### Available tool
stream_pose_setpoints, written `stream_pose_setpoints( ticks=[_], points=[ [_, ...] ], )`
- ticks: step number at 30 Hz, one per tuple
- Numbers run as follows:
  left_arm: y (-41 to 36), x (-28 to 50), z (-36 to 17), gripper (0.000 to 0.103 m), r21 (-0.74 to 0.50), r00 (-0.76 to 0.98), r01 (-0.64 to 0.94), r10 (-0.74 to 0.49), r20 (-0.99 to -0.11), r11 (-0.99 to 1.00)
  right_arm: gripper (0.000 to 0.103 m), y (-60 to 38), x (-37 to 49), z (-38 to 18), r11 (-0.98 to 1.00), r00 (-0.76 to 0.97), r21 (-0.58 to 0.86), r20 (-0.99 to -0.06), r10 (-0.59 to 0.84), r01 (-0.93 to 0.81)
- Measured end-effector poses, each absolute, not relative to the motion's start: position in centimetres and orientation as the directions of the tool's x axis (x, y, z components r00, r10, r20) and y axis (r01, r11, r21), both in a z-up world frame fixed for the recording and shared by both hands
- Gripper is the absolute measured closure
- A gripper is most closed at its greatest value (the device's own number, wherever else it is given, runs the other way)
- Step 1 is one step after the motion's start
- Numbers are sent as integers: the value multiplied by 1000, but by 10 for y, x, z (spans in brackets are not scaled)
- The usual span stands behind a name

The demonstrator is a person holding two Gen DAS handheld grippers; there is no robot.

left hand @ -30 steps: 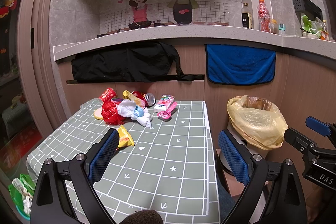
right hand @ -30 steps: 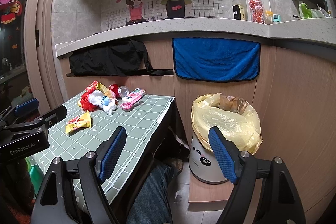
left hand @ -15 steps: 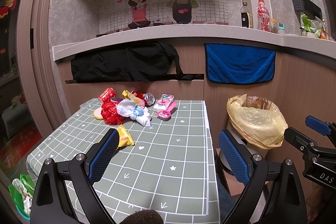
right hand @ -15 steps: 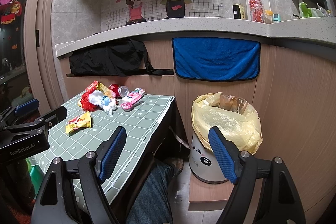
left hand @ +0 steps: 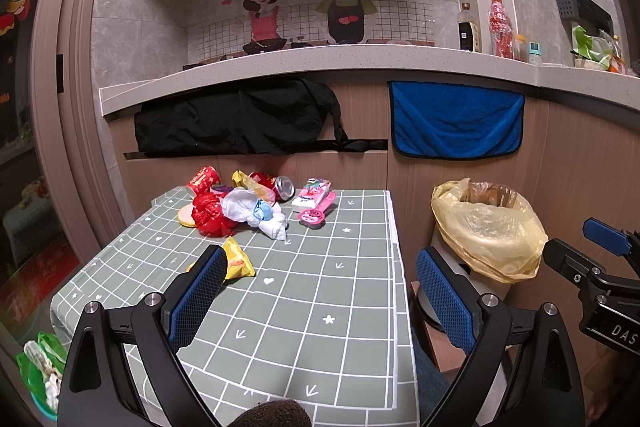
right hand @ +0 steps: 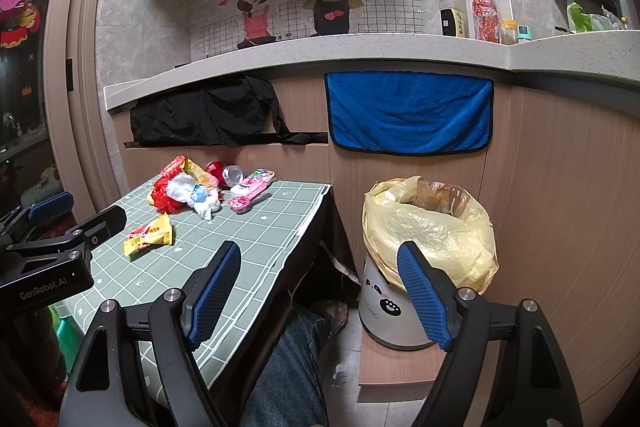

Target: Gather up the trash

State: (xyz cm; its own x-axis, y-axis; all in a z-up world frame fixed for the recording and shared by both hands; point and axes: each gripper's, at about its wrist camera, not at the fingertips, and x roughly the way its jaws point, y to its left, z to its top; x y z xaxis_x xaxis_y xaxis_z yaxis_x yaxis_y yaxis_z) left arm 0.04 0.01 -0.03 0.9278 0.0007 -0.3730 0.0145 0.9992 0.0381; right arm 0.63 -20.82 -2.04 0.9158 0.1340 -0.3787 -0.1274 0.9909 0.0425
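Nothing is changing since earlier: left tongs (left hand: 320, 291) and right tongs (right hand: 320, 291) are staying spread, empty. Crumpled wrapper trash pile (left hand: 240, 207) is lying on green grid-patterned table (left hand: 320, 307), left of yellow-bagged bin (right hand: 432, 223).

Legible text, catalogued:

- Wall mural (left hand: 332, 7), far ahead of both tongs, above the counter: Chinese characters in two rows, upper right of the cartoon couple; reads roughly "有你在的地方 / 就是家".
- Left tongs body (right hand: 44, 287), seen at the left edge of the right wrist view: white lettering "GenRobot.AI".
- Right tongs body (left hand: 616, 327), at the right edge of the left wrist view: white letters "DAS", cut off by the frame.
- Yellow snack wrapper (right hand: 150, 233), on the surface ahead-left of the right tongs: red printed band, wording too small to read.
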Motion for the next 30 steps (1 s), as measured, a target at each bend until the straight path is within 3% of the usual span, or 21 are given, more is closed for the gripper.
stream_pose_setpoints(
  ticks=[16,30],
  points=[
    [-1,1,1,8,27,932,7,3,-363,1000,25,-210,10,-20,992,917,39,-379,127,-122],
    [72,78,14,8,-21,936,-14,6,-353,1000,25,-195,81,19,992,941,4,-317,118,-123]
  ],
)
